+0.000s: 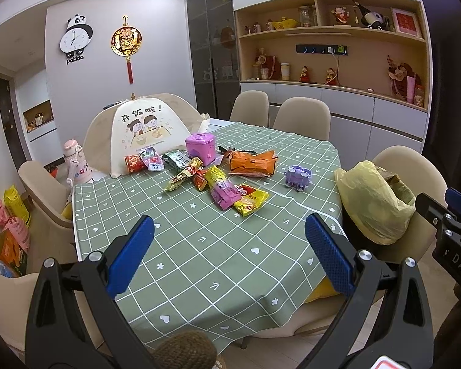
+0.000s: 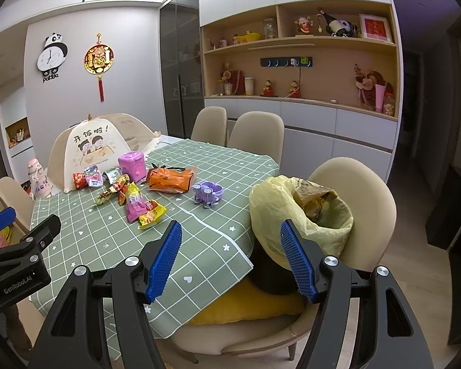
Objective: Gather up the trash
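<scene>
- the left gripper (image 1: 229, 252) hangs over the near edge of the green checked tablecloth (image 1: 199, 246), jaws spread wide and holding nothing.
- the right gripper (image 2: 230, 258) is likewise wide open and empty, low at 6 o'clock in its view.
- crumpled snack wrappers in yellow, pink and red (image 1: 227, 190) lie mid-table, at 12 o'clock from the left gripper and well apart from it.
- the yellow plastic trash bag (image 2: 298, 212) sits open on the beige chair (image 2: 368, 190), at 1 o'clock from the right gripper.
- risk: the thin, overlapping wrappers may slip or come up in a clump, and a low pinch could catch the cloth.
- risk: the purple toy cart (image 1: 298, 178) and pink plastic box (image 1: 199, 147) nearby could be grabbed or knocked by mistake.
</scene>
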A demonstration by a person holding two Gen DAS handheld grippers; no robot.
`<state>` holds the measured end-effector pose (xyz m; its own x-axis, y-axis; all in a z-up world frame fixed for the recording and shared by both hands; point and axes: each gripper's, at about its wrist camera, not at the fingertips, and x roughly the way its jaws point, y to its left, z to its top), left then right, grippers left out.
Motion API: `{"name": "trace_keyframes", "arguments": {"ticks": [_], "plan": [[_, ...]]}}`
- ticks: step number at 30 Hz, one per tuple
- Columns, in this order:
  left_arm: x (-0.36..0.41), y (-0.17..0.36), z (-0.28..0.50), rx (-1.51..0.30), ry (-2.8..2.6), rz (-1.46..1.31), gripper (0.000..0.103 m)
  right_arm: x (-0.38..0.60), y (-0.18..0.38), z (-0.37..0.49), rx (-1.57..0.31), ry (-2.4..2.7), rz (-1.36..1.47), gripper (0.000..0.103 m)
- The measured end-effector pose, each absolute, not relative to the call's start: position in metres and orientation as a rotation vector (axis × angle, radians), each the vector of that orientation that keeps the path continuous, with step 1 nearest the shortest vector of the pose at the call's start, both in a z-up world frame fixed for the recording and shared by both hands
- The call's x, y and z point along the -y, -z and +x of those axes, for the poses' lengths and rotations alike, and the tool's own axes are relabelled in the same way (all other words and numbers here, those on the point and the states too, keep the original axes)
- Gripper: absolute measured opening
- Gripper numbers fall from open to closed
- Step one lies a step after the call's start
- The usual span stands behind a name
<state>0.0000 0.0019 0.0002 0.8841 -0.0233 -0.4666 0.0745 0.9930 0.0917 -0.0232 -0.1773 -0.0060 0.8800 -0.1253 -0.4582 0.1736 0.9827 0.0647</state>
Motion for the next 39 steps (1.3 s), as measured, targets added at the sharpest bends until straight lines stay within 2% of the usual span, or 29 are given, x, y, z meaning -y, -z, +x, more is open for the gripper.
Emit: {"name": "trace_keyframes", "arguments": {"ticks": [39], "plan": [[0.004, 0.001, 0.004, -0.489, 0.061, 0.113, 0.094, 0.189, 0.011, -0.023, -0.472, 0.173, 0.126, 0.063]]}}
